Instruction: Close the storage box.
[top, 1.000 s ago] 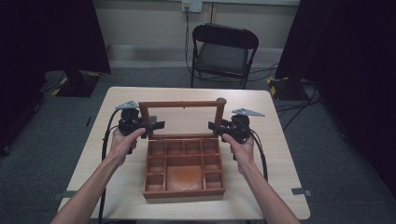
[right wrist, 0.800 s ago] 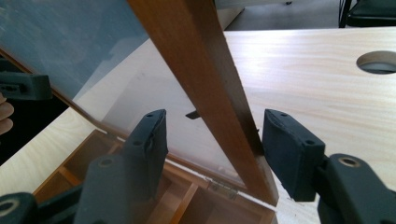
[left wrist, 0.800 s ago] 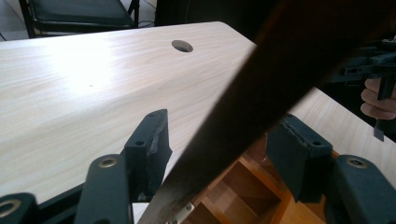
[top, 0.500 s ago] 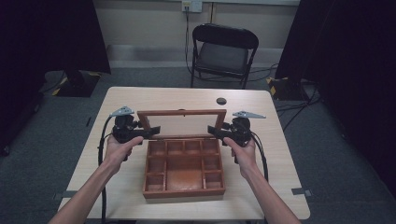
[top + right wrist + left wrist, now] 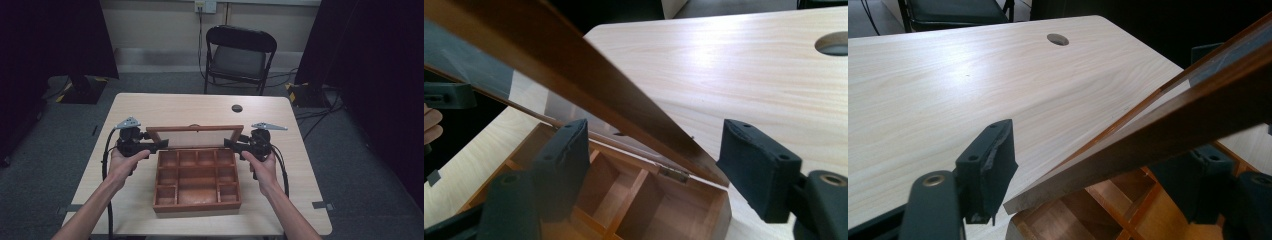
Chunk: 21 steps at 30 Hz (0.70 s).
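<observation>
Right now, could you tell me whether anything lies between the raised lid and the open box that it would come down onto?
Nothing visible does. The lid stands raised on its hinges, with the left gripper and right gripper open at its side edges. The box compartments look bare.

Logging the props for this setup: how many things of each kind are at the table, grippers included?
Wooden compartment box with hinged lid: 1
Handheld grippers: 2, left gripper and right gripper
Table: 1
Black chair behind the table: 1
Total: 5
</observation>
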Available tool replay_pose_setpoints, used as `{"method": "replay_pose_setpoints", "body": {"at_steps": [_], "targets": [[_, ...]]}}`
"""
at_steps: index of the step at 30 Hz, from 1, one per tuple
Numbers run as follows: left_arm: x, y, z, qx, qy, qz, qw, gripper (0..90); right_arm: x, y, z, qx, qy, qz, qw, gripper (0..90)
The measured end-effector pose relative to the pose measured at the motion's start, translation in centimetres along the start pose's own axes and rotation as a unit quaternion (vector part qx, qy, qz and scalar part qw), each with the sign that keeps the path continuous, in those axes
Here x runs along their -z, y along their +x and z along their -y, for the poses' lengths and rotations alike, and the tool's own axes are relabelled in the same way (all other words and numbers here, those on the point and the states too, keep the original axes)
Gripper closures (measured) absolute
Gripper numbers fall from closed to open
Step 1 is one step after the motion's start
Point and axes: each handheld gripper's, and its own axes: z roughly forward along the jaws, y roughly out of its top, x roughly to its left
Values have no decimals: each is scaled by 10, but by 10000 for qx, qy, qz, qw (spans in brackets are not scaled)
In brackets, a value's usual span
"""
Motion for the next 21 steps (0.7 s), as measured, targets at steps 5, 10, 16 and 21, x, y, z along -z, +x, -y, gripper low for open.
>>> {"method": "replay_pose_setpoints", "body": {"at_steps": [5,10,16,21], "targets": [[1,-4,3,170,126,136,9997,227,3,2,5,-5,101,-55,9999,307],[2,-8,8,94,236,186,9995,207,6,9,9,89,199,-30,9998,287],[-1,-10,10,20,347,153,9993,189,14,7,17,8,204,-125,9997,316],[-4,-18,15,-89,414,172,9990,209,21,6,21,64,261,-42,9996,313]]}}
